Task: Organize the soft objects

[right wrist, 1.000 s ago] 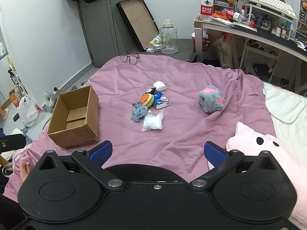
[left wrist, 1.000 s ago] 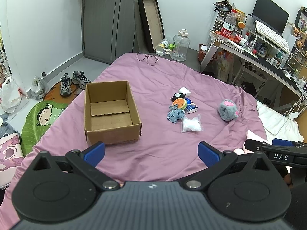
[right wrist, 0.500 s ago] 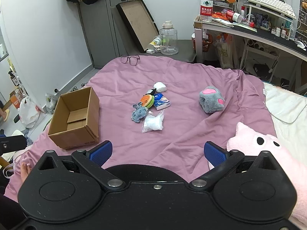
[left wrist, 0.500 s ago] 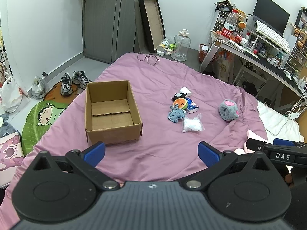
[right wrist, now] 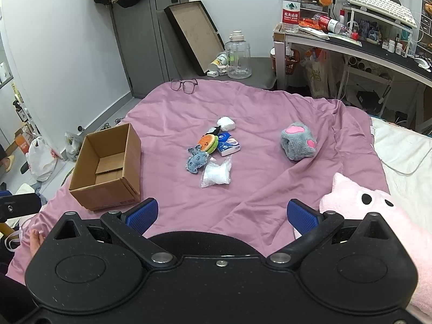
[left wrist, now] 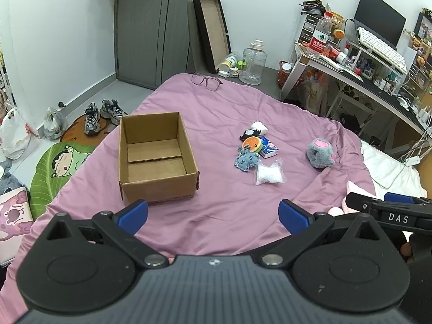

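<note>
Left black plastic two-finger gripper [left wrist: 213, 216] had blue textured pads [left wrist: 133, 216], silver pivot screws, ribbed grey housing. Right black plastic two-finger gripper [right wrist: 221, 214] matched, blue dimpled pads [right wrist: 301, 216]; "DAS" lettering on its side.

Bare purple bedspread [left wrist: 221, 210] lies ahead toward twelve o'clock; the cardboard box [left wrist: 155, 159] blocks eleven, the toy cluster [left wrist: 255, 154] one.
</note>
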